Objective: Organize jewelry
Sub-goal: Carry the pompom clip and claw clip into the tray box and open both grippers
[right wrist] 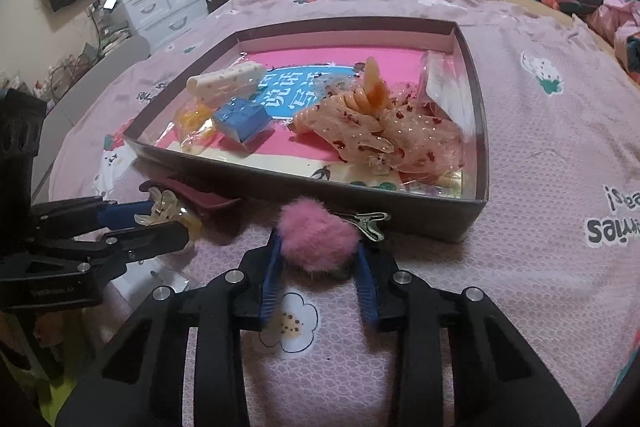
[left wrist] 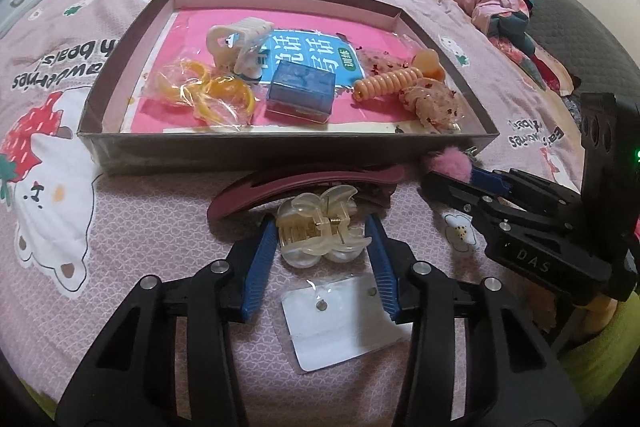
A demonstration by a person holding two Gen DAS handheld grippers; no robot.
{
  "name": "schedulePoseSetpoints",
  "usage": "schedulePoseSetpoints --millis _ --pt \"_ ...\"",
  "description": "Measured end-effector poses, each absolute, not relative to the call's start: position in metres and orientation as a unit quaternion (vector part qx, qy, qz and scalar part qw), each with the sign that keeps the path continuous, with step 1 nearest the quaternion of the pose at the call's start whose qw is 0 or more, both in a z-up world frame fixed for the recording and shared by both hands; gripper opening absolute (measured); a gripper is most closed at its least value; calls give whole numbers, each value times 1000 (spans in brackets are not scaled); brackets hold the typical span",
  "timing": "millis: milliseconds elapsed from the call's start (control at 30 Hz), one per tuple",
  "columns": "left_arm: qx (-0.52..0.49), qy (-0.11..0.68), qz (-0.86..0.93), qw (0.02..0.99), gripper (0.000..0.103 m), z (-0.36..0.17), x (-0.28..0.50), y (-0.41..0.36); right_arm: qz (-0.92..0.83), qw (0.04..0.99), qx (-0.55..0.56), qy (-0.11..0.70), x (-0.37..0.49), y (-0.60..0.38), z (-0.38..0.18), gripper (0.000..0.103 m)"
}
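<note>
Your left gripper (left wrist: 322, 239), low in its frame's centre, angles downward, blue-padded jaws partly closed. Your right gripper (right wrist: 318, 255), likewise tilted down, jaws narrowed, sits centre-bottom.

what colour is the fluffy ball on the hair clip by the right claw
Pink pompom; clearest in the right wrist view.

We see a pink bedspread (right wrist: 520, 155) printed with white bears and strawberries, a grey box (left wrist: 100, 151) lined in hot pink, a translucent cream claw clip (left wrist: 320, 227), a fluffy pink pompom clip (right wrist: 316, 235), a maroon barrette (left wrist: 304, 183), an orange spiral tie (left wrist: 384, 83) and a blue case (left wrist: 302, 93).
</note>
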State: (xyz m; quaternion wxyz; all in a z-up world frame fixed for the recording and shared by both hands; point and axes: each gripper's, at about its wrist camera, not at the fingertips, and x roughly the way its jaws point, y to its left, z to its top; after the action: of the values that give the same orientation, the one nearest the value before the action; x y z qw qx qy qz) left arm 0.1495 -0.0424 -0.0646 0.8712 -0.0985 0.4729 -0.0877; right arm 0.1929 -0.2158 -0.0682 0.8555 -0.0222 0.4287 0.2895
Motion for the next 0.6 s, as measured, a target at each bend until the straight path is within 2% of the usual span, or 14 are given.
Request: schedulePoseSetpoints --millis 600 --pt "-111 444 -84 885 37 -42 130 -27 300 870 -42 388 160 -217 -33 29"
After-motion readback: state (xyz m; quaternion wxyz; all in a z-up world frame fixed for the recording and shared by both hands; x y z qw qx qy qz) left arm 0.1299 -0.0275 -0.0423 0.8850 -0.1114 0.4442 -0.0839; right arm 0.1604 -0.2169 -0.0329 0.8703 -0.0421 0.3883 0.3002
